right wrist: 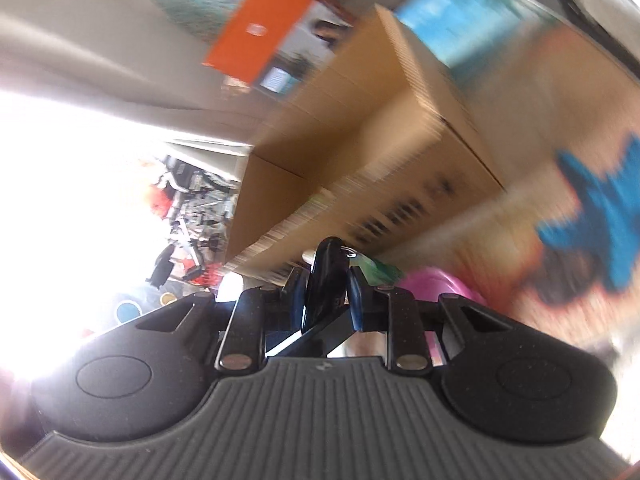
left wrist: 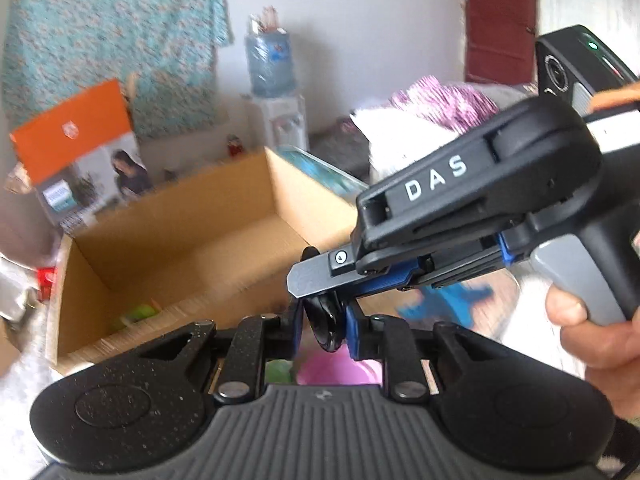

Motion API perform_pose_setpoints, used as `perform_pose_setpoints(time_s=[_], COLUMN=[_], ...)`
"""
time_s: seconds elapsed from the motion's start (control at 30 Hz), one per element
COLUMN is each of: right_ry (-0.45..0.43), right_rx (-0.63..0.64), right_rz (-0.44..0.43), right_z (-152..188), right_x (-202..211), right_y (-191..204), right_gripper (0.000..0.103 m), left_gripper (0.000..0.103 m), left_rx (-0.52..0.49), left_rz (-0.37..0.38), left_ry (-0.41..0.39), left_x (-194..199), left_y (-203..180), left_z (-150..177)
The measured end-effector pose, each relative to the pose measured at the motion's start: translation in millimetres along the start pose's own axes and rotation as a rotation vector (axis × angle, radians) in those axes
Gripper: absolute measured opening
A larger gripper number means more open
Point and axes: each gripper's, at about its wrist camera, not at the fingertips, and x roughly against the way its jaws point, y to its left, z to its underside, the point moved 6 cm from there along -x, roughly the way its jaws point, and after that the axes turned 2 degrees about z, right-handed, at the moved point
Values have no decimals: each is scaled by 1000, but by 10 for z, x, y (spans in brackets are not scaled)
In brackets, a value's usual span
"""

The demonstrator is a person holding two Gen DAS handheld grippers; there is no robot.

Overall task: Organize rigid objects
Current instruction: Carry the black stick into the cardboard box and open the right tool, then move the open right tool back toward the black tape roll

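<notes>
While both grippers meet at lower centre of the frame, the left gripper (left wrist: pixel 325 326) and the right gripper (right wrist: pixel 326 292) each clamp one glossy black rounded object (left wrist: pixel 325 328), edge-on. Behind, a cardboard box (left wrist: pixel 192 216) gapes open, corrugated rim blurred. A pink rounded item (left wrist: pixel 340 372) sits below; an orange carton (left wrist: pixel 76 128) leans upper left.

The white capital letters "DAS" stand on the black top of the right hand-held gripper (left wrist: pixel 326 280), along its upper bar, in the left wrist view. The orange box (left wrist: pixel 72 132) behind the cardboard box carries a small white emblem and a blue label, both too blurred to read. The right wrist view shows no legible text
</notes>
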Motion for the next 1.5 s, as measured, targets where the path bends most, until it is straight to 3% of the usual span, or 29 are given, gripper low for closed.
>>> perform_pose_setpoints(time_s=[0.2,0.33,0.63,0.87,1.0,1.17,1.5], right_ry=[16,99,322,384,389,375,260], right_rx=[124,121,-14,-85,-104,-118,-79], right_rz=[-68,-84,-14,21,17,14,-63], right_z=[-532,-896,-1255,-1192,-1197,-1215,-1355], right_x=[-264,-795,-2210,-2829,-2966,-2977,-2172], right_y=[542,728,643,493,469,446,595], right_gripper=[21,21,20,22,22,22,22], left_gripper=[23,23,23,28,37,40,54], left_rx=[63,117,249,257,261,272,296], left_rz=[-61,-104,-129,-197,-212,-224,-216], left_ry=[-27,43,307,381,359,326,186], left_x=[48,-178,-981,-1281,-1247,-1168,-592], left_y=[569,1023,2020,2211,2223,2264,2195], left_z=[-439,-636,-502,-360,-348,-402,-608])
